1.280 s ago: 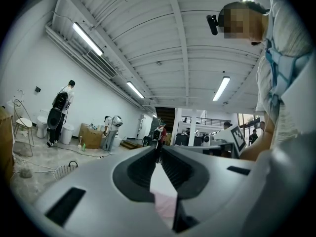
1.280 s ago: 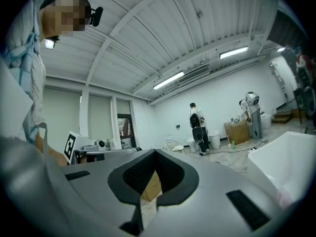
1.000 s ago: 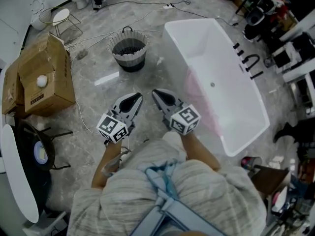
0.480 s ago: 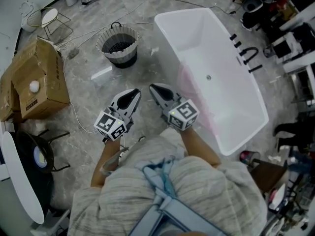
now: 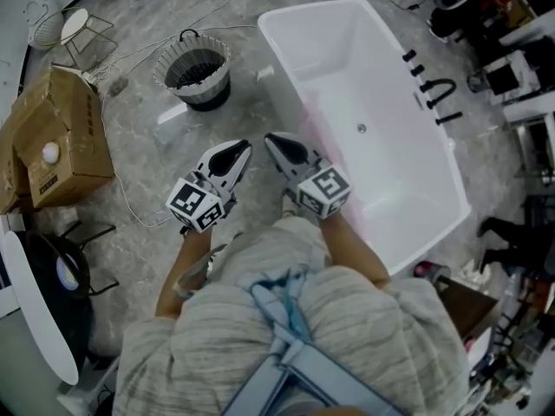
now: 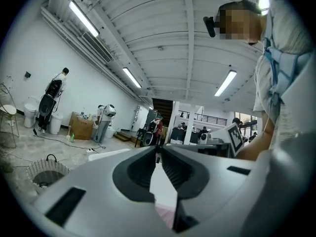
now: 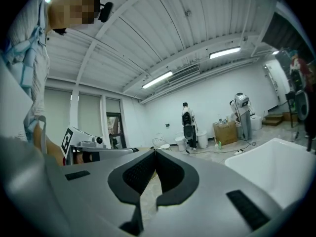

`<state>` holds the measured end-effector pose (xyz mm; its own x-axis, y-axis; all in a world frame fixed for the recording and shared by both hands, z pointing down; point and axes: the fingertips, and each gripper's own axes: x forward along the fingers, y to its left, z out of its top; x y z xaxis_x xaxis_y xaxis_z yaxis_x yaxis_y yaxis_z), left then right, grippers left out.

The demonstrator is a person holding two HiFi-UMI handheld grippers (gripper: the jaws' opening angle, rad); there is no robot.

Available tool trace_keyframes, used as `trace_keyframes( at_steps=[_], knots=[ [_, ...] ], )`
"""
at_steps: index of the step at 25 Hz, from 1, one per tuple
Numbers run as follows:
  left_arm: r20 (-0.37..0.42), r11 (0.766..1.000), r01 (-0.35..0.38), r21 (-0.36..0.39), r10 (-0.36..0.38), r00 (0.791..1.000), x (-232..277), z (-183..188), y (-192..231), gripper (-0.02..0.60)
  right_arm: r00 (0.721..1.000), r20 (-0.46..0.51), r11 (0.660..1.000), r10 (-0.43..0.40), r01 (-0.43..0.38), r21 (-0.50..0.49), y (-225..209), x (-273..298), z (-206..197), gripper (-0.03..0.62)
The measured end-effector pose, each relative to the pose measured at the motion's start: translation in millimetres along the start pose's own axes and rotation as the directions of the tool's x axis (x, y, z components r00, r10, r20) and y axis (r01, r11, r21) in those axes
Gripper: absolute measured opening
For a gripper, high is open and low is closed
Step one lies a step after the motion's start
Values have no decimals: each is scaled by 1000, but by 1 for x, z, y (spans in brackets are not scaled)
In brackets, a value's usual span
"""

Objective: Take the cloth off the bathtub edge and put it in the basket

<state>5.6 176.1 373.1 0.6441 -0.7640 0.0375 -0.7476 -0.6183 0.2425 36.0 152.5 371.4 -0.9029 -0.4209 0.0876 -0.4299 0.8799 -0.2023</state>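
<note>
The pink cloth (image 5: 362, 211) lies draped over the near long edge of the bathtub (image 5: 347, 68). Both tools are held above the floor just left of that edge, side by side. The left tool (image 5: 237, 150) and the right tool (image 5: 274, 140) each have their jaws closed on nothing. The basket (image 5: 192, 69) stands on the floor left of the bathtub's far end.

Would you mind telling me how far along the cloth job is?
Nothing looks done yet: the pink cloth lies on the bathtub edge and the basket shows no cloth. Nothing is in hand: left gripper and right gripper are both shut and empty. Left: grasp the cloth, carry it over, drop it in.
</note>
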Motion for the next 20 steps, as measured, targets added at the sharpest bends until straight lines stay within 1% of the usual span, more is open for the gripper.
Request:
trace_keyframes(
  at_steps=[5, 9, 13, 18, 20],
  knots=[
    [-22, 1000, -2, -7, 2, 1000, 46, -3, -5, 26, 1000, -8, 1000, -1, 1, 9, -42, -18, 5, 3],
    [-30, 1000, -4, -9, 4, 1000, 80, -7, -10, 26, 1000, -7, 1000, 16, -16, 6, -73, -30, 5, 2],
    [-42, 1000, 0, -4, 0, 999, 113, -8, -16, 26, 1000, -23, 1000, 2, -2, 13, -104, -45, 8, 2],
    [-63, 1000, 1, -7, -2, 998, 143, -14, -22, 26, 999, -32, 1000, 2, -1, 25, -135, -64, 5, 2],
    [-73, 1000, 0, -10, -1, 997, 152, -18, -24, 26, 999, -37, 1000, 6, -5, 16, -145, -69, 2, 2]
  ],
)
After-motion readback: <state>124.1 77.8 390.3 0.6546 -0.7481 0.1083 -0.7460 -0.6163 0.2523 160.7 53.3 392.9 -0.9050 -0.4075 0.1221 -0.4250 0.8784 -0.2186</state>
